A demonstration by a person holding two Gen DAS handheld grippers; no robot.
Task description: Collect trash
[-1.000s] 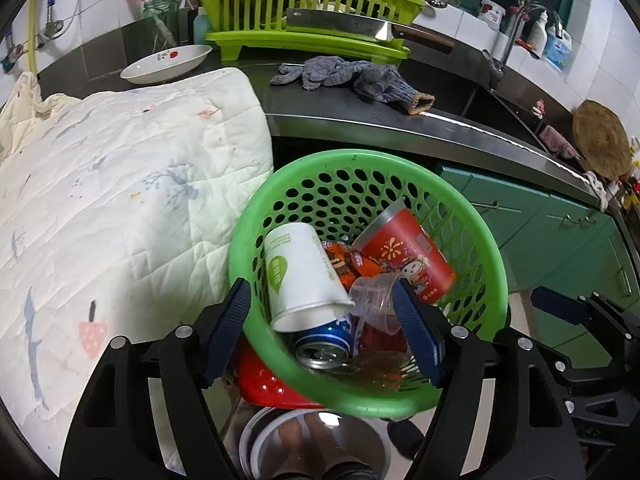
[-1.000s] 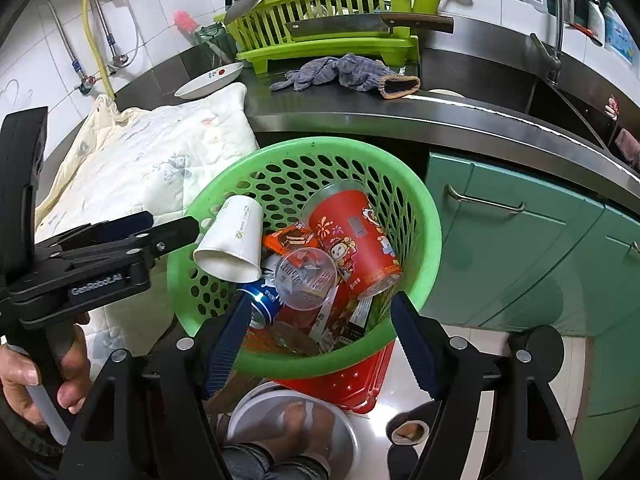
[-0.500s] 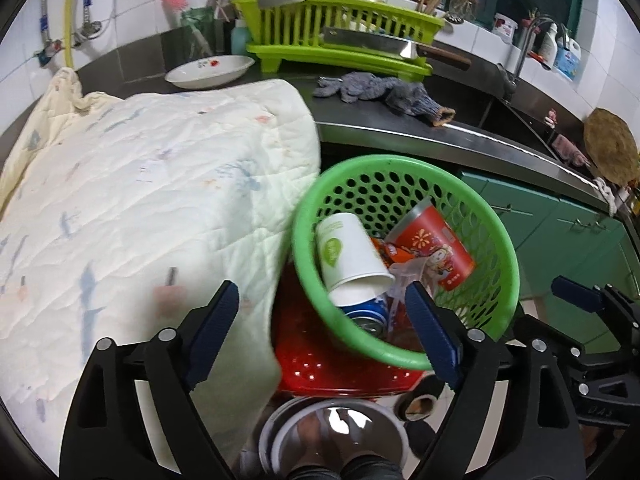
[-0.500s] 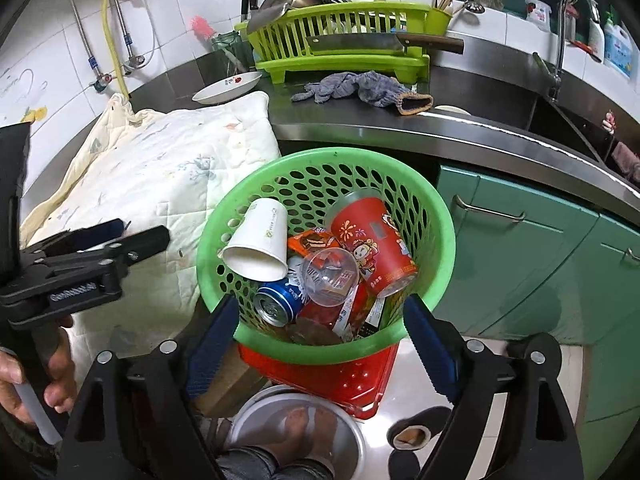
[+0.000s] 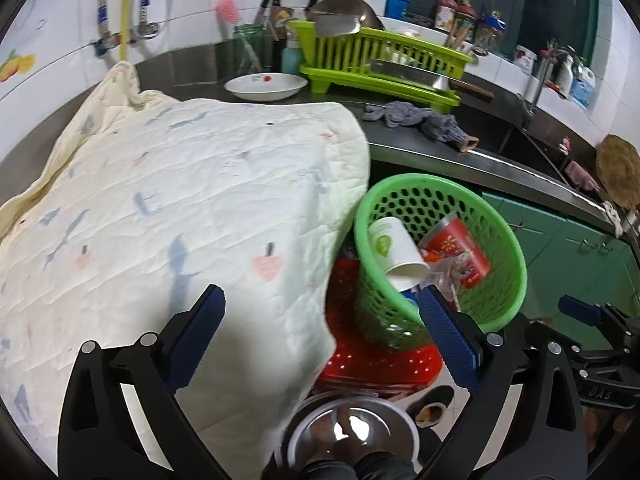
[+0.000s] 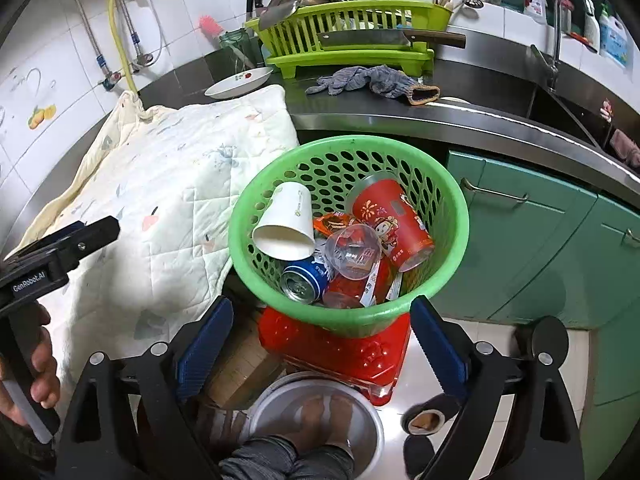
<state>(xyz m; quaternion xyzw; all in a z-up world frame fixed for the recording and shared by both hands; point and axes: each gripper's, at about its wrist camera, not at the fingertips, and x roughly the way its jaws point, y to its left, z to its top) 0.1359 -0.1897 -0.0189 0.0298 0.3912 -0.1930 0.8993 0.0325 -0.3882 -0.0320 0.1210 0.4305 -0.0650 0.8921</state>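
Green plastic basket (image 5: 496, 300) sits just past the left claw's (image 5: 322, 322) right finger, holding a white paper cup (image 5: 394, 252) and a red cup (image 5: 460, 252); a quilt (image 5: 160, 208) fills the space ahead of its released, empty jaws. From the right wrist, the right claw (image 6: 322, 330) is spread wide and empty, with the basket straight ahead, carrying a blue can (image 6: 302, 280) and a clear cup (image 6: 354, 246), atop a red stool (image 6: 340, 354).

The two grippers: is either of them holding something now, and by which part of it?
Nothing is held. The left gripper and the right gripper both stand open and empty. The trash lies in the green basket.
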